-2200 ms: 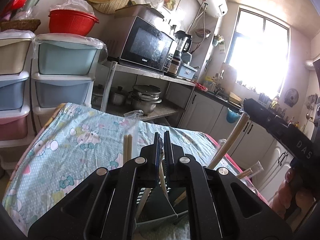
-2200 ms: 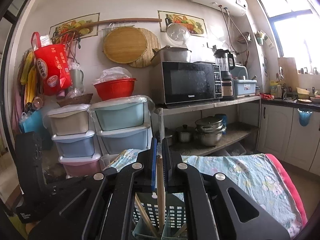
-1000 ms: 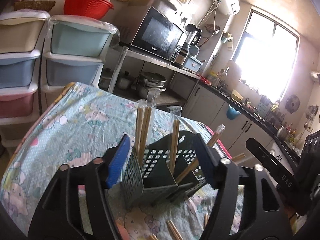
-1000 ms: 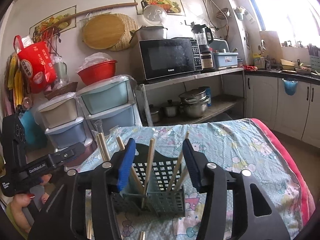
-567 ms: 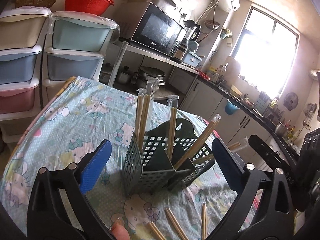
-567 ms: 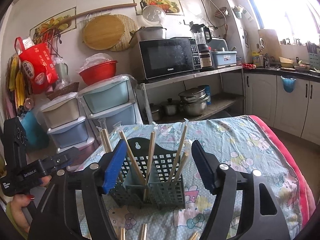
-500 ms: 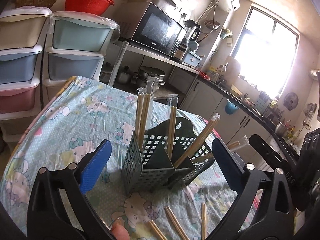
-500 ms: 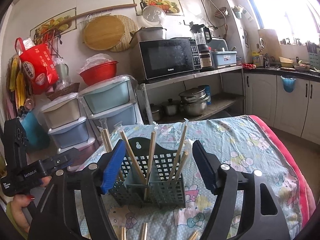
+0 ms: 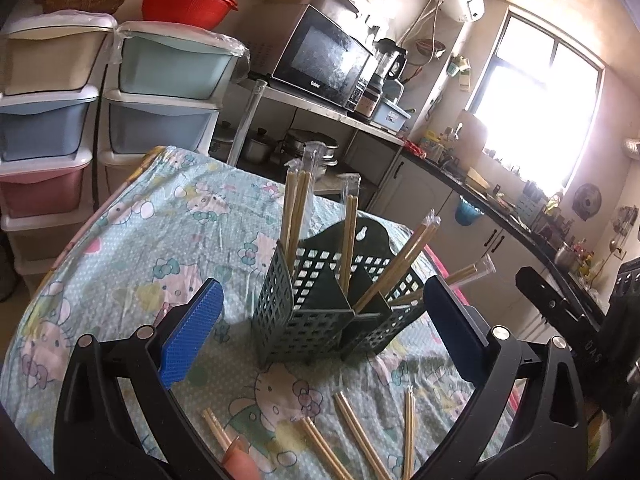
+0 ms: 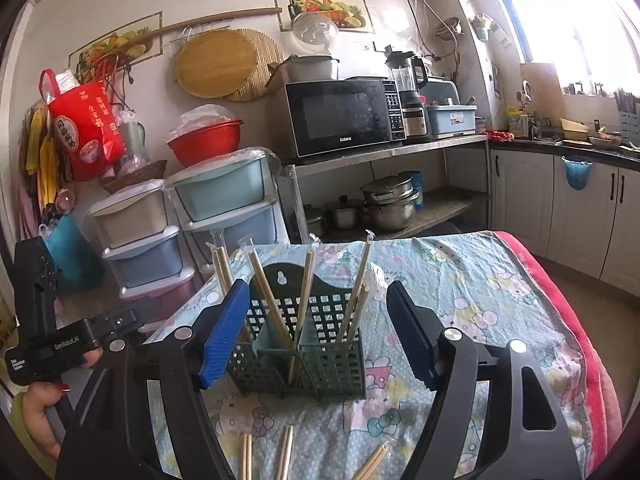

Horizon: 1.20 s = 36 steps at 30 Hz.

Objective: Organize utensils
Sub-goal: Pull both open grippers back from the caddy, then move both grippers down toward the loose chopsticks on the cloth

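**On the bench: chopsticks in a green basket**

In the middle of the bench stands a dark green basket (image 9: 320, 312) with little square holes. Wrapped chopsticks (image 9: 294, 208) stick up out of its boxes, some straight and some leaning. More loose chopsticks (image 9: 352, 432) lie flat on the cloth in front of it. The cloth (image 9: 168, 240) is light blue with cartoon cats.

The left gripper (image 9: 320, 332) has its jaws wide apart and holds nothing; the basket shows between them. The right gripper (image 10: 318, 332) has its jaws apart too, one on each side of the basket, and they have just been opening. A hand (image 10: 38, 416) holds the left gripper
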{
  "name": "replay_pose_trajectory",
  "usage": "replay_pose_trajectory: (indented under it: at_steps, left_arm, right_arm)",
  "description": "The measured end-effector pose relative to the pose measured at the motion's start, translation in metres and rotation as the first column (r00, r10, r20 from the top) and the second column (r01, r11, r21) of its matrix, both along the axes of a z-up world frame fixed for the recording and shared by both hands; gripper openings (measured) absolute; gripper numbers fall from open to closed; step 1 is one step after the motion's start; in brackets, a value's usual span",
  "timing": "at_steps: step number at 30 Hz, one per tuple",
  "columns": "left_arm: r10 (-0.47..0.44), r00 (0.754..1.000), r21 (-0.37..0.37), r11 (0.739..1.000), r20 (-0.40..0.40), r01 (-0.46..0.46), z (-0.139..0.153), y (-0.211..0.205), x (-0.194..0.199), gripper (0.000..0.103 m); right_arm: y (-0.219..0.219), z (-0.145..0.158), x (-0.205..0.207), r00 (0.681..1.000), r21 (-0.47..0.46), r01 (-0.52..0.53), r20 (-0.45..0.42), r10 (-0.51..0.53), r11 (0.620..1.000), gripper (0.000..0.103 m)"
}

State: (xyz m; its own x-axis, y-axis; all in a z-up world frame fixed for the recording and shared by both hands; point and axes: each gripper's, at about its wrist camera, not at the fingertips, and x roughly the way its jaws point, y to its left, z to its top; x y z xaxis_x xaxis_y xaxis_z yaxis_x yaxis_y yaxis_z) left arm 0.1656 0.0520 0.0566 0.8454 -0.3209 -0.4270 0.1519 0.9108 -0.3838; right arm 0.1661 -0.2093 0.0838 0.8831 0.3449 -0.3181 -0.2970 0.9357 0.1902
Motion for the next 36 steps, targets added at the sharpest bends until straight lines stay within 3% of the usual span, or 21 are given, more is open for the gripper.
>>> replay_pose_trajectory:
  at_steps: [36]
  left_arm:
    - [0.033,0.982,0.104,0.994,-0.188,-0.014,-0.064,0.01,-0.017,0.092]
  right_arm:
    - [0.036,-0.063,-0.013,0.969,-0.133,-0.156,-0.215,0.125,0.979,0.069]
